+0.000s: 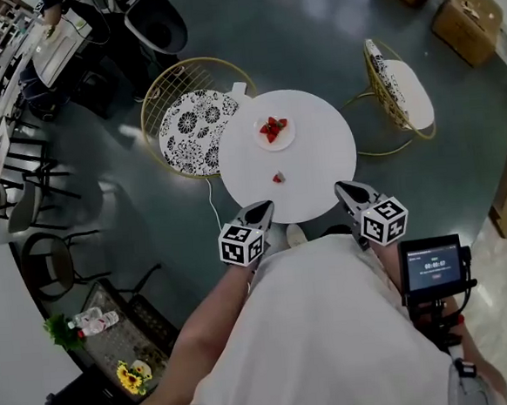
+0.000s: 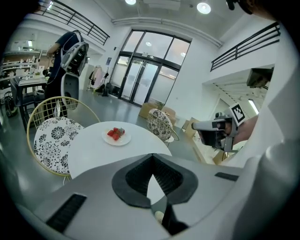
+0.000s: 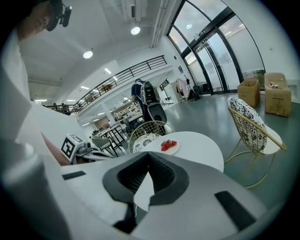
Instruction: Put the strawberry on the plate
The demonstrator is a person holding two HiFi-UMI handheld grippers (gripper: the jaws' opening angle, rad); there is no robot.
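Round white surface (image 1: 319, 153), small white plate (image 1: 289, 140) toward far side, little pile of strawberries (image 1: 273, 127) in it. One loose strawberry (image 1: 279, 179) not in plate, just sitting on bare surface nearer the person, apart from plate. Left hand-held gripper (image 1: 261, 209) and right hand-held gripper (image 1: 347, 190) both at near edge of surface, jaws pinched together, nothing in either. Gold wire chair (image 1: 197, 130) with patterned cushion beside surface at left.
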